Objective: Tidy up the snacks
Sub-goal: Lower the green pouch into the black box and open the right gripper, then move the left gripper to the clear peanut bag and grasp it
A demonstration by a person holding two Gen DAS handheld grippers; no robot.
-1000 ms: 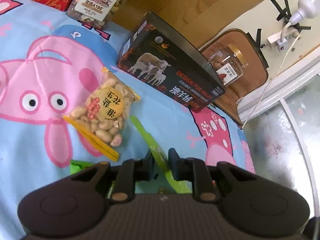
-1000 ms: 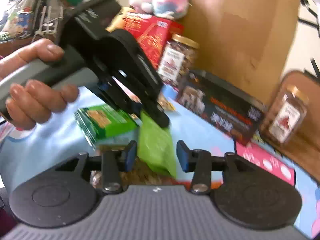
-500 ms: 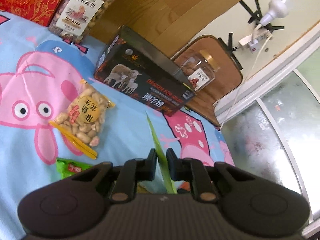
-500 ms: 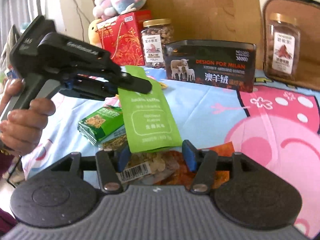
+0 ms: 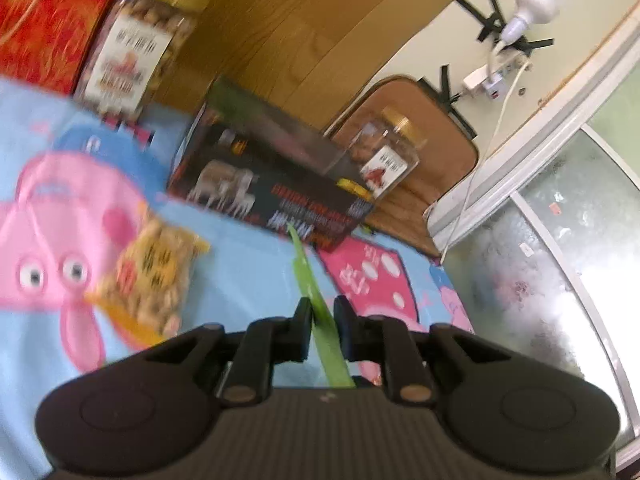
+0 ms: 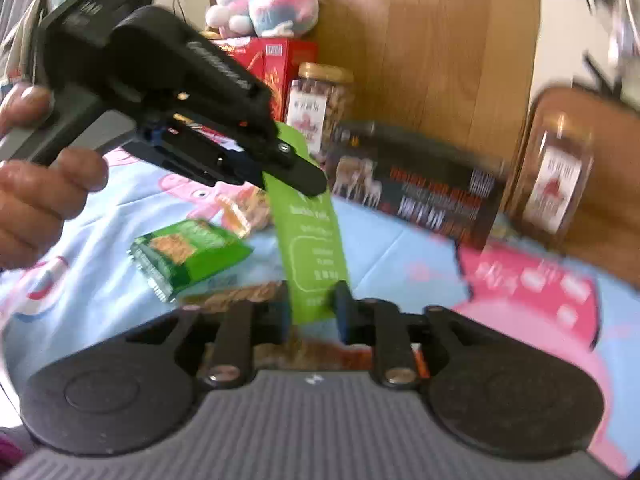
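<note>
A thin green packet [image 6: 312,240] hangs above the blue cartoon blanket [image 6: 400,248]. My left gripper [image 6: 304,178], held by a person's hand [image 6: 36,192], is shut on its top end. In the left wrist view the packet [image 5: 308,280] shows edge-on between the left gripper [image 5: 322,308] fingers. My right gripper [image 6: 312,308] is closing its jaws on the packet's lower end, and the pads touch both of its sides.
On the blanket lie a peanut bag [image 5: 152,276], a green snack pack [image 6: 188,252] and brown packs [image 6: 304,344] under the right gripper. Along the wooden back stand a black box [image 6: 420,196], two nut jars [image 6: 320,104] [image 6: 556,184], a red box [image 5: 40,20] and a plush toy [image 6: 268,4].
The left gripper has risen with the green packet in it. The right jaws opened wide around the packet's lower end, then narrowed onto it.
</note>
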